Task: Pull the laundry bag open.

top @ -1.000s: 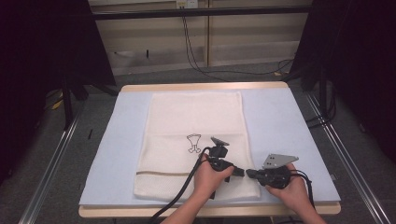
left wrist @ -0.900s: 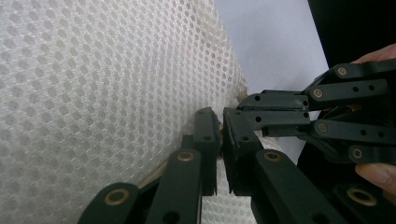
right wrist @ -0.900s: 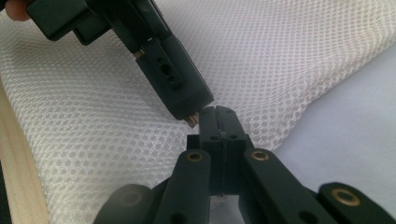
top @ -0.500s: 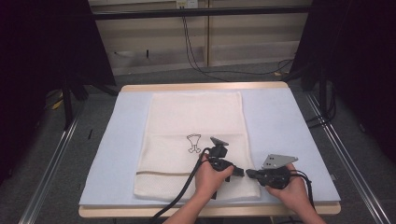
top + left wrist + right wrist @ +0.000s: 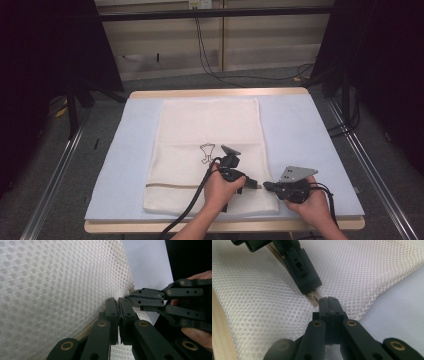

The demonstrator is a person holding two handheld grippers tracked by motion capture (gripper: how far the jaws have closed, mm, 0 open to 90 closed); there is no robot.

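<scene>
a cream mesh cloth (image 5: 207, 150) lies flat on the pale blue mat (image 5: 305, 135) that covers the bench (image 5: 215, 93), running from the far edge down to the near edge, with a small dark drawing (image 5: 206, 153) near its middle and a tan stripe (image 5: 170, 186) across its near part. both hands work at the cloth's near right corner. the left tool (image 5: 252, 184) has its jaws pressed together on the cloth's right edge, right at the tan stripe; in the left gripper view the mesh is caught between them (image 5: 118, 305). the right tool (image 5: 269, 186) meets it tip to tip, and its jaws are also pressed together, pinching the cloth's edge just beside the stripe's end (image 5: 328, 302). the person's left hand (image 5: 220, 189) rests over the cloth, the right hand (image 5: 312, 205) over the mat.
</scene>
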